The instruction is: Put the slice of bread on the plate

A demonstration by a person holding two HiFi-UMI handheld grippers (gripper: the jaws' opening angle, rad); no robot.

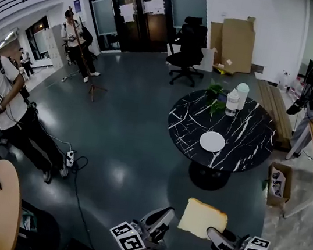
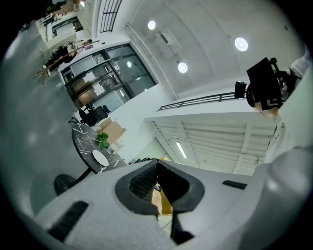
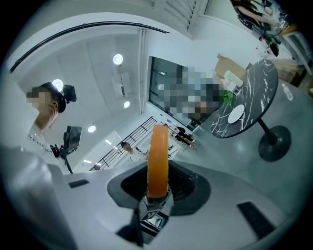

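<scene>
- Down at the bottom edge of the head view, I have the right hand-held gripper (image 1: 214,235) pinching the slice of bread (image 1: 203,217). The slice lies flat in the air above the dark floor, with its pale face up.
- From the right gripper view, the slice of bread (image 3: 158,156) stands edge-on between the two jaws. Its orange crust faces the camera, and both pads press on its lower end (a firm hold, as far as I can see).
- My left hand-held gripper (image 1: 163,215) sits just beside the slice on its left side. I cannot tell from the head view whether it touches the crust.
- Looking along the left hand-held gripper (image 2: 157,171), I see its jaws pressed together at the tips and nothing held between them. Only a thin sliver of tan colour shows through the slit lower down.
- The plate (image 1: 212,141) is white, round and bare. It sits on the near half of the round black bench (image 1: 249,136) with white veining, well apart from the slice and farther out across the floor.
- Behind the plate, at the far side of the bench, stand two white containers (image 1: 237,99) with a small green plant (image 1: 214,92) just beside them.
- Beyond the bench I can make out a black office chair (image 1: 190,44) and some cardboard sheets (image 1: 234,42) leaning on the wall (people stand around the edges of the room).
</scene>
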